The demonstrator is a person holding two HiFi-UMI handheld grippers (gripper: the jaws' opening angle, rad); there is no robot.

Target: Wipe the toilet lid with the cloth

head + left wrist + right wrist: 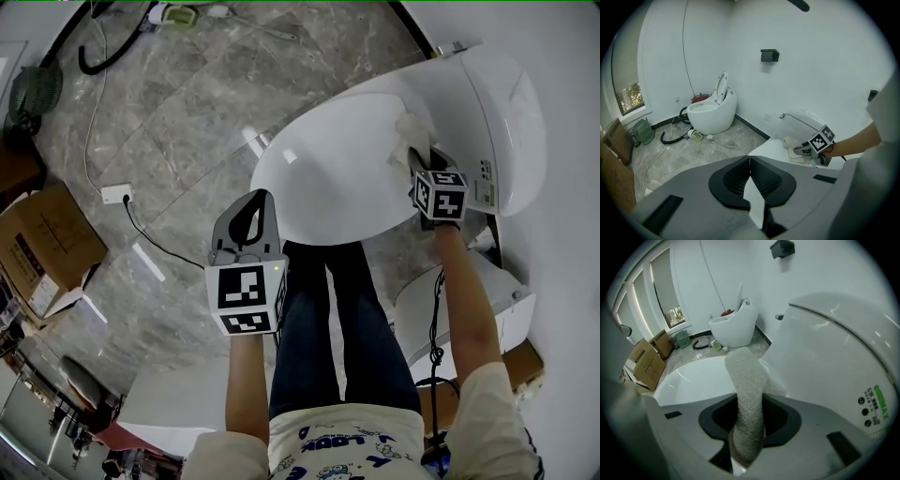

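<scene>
**Cloth clamped and resting at the back of the lid**

The right hand-held gripper (747, 439) has its grey jaws closed on the cloth (743, 380), a pale, nubbly, towel-like strip. The cloth rises bunched from between the dark ribbed pads and spreads forward onto the toilet lid (693, 378). In the head view the cloth lies crumpled at the rear of the lid, just in front of the rounded back housing (506, 103), with the gripper's marker cube behind it.

The lid is a smooth, glossy white oval with soft reflections across it. The housing is the same shiny white and carries a small label with green print.

The left hand-held gripper (750, 161) is held off the lid's near edge, above the floor. Its jaws are pressed together with nothing between them.

The floor (187, 112) is grey veined stone with a polished look. A second white egg-shaped toilet (710, 112) stands by the far wall with its seat raised. Brown cardboard boxes (42, 244) sit off to the left.
</scene>
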